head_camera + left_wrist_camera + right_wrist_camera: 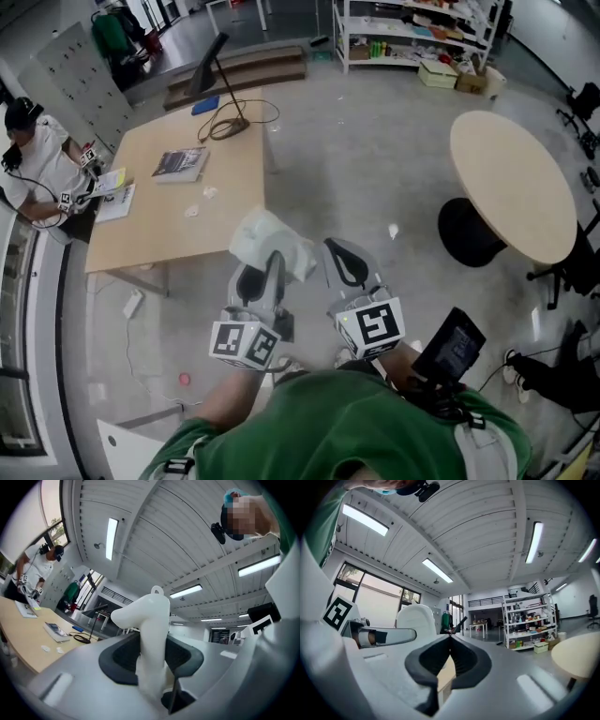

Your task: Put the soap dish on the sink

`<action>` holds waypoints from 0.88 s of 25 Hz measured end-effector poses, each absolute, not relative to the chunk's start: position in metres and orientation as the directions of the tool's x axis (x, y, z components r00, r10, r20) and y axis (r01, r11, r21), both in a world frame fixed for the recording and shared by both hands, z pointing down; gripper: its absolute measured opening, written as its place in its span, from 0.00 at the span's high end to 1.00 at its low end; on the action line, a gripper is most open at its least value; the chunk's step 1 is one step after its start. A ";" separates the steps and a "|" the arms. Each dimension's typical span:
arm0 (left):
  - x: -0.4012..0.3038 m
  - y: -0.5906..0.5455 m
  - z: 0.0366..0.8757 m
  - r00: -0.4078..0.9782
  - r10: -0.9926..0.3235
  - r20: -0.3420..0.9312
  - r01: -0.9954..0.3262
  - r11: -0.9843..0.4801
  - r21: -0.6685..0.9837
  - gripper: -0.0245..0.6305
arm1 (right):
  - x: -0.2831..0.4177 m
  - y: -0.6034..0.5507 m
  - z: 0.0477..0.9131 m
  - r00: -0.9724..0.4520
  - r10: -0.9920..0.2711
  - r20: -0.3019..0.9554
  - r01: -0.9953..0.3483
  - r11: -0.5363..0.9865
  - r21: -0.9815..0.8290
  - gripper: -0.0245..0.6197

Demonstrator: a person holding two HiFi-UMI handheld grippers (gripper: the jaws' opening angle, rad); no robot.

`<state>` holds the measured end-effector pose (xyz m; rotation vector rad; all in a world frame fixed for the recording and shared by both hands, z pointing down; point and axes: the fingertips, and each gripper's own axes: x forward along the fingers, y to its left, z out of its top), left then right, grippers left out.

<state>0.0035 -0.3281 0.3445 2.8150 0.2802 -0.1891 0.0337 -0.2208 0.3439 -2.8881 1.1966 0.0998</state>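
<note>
A white plastic soap dish (267, 239) with a rounded, curved body is clamped between the dark pads of the left gripper (262, 272). In the left gripper view the jaws of that gripper (151, 656) are seen held partly apart by the dish (147, 616), which is pressed on both sides and stands up out of them, a small loop showing at its top. The dish is carried in the air above the grey concrete floor (356, 169), in front of the person in the green top, and is set down on nothing.

The right gripper (345, 264) is held just beside the left one, and nothing is gripped by it. In its own view the jaws (449, 660) are seen brought together, with the tips touching (only the hollow between the curved pads is left). The dish (415, 618) is seen there at the left.

A rectangular light wooden table (187, 202) is seen beyond the grippers, with a dark book (180, 164) laid on it and a seated person in white (37, 164) at its far left end. A round light wooden table (511, 183) is placed well apart at the right.
</note>
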 end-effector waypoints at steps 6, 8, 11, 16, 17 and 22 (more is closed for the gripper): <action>0.038 -0.235 0.347 0.911 0.376 -0.170 0.410 -0.865 0.289 0.74 | 0.044 -0.122 0.348 0.841 -0.539 -0.051 -0.539 -0.842 0.010 0.96; 0.043 -0.208 0.348 0.887 0.429 -0.172 0.462 -0.838 0.291 0.74 | 0.042 -0.095 0.349 0.871 -0.488 -0.048 -0.488 -0.873 0.011 0.96; 0.046 -0.177 0.351 0.859 0.483 -0.173 0.513 -0.806 0.295 0.74 | 0.039 -0.065 0.351 0.899 -0.435 -0.052 -0.434 -0.900 0.020 0.96; 0.049 -0.135 0.351 0.801 0.575 -0.168 0.597 -0.744 0.301 0.74 | 0.031 -0.025 0.352 0.942 -0.334 -0.031 -0.333 -0.943 0.020 0.96; 0.051 -0.127 0.351 0.789 0.591 -0.166 0.612 -0.731 0.301 0.74 | 0.030 -0.017 0.352 0.949 -0.315 -0.029 -0.314 -0.949 0.019 0.96; 0.058 -0.093 0.350 0.750 0.639 -0.171 0.658 -0.692 0.297 0.74 | 0.030 0.014 0.349 0.965 -0.259 -0.043 -0.258 -0.966 0.034 0.96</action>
